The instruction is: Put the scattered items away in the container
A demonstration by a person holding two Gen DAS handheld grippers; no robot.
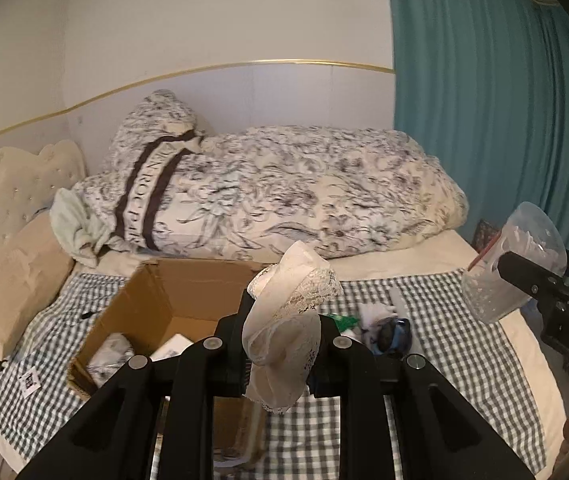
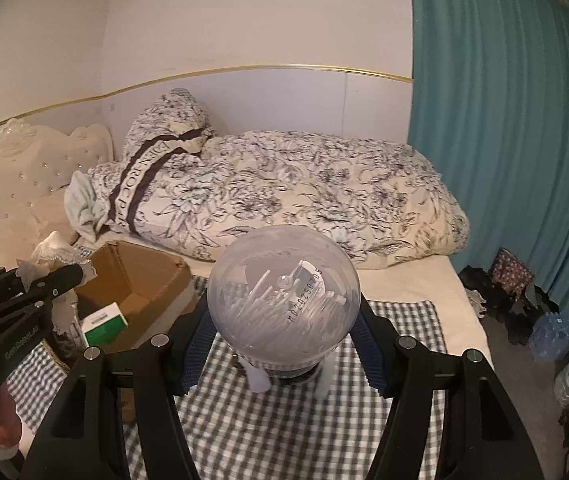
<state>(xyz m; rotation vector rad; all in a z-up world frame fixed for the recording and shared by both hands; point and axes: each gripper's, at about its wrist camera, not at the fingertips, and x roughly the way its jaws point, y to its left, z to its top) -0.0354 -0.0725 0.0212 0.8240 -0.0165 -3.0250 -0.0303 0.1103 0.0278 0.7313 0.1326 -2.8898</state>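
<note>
Left gripper (image 1: 282,344) is clenched on a cream lace-trimmed cloth (image 1: 288,320), which bunches above the jaws and droops below them; it hangs over the checked blanket (image 1: 444,344) just beside the right wall of the open cardboard box (image 1: 152,300), which lies at nine to ten o'clock of the cloth in the left wrist view. The cloth appears light, soft and limp; a pinch anywhere on the bunched middle should hold, though loose lace may snag on the box flap.

Right gripper (image 2: 284,344) grips a clear plastic jar of cotton swabs (image 2: 284,304), seen bottom-on, lifted above the blanket. The jar looks light, rigid and smooth-walled, hence liable to slip or rotate; the blue ribbed pads (image 2: 368,356) bear on opposite sides of its round body, probably the best hold.

The box, at nine o'clock of the jar in the right wrist view, already contains a green-and-white carton (image 2: 104,324). Small items (image 1: 384,328) remain on the blanket at three o'clock of the cloth.

Open room lies above the box mouth; the folded floral duvet (image 1: 284,192) bounds it at twelve o'clock, and the two grippers are near enough that their approaches could conflict.
</note>
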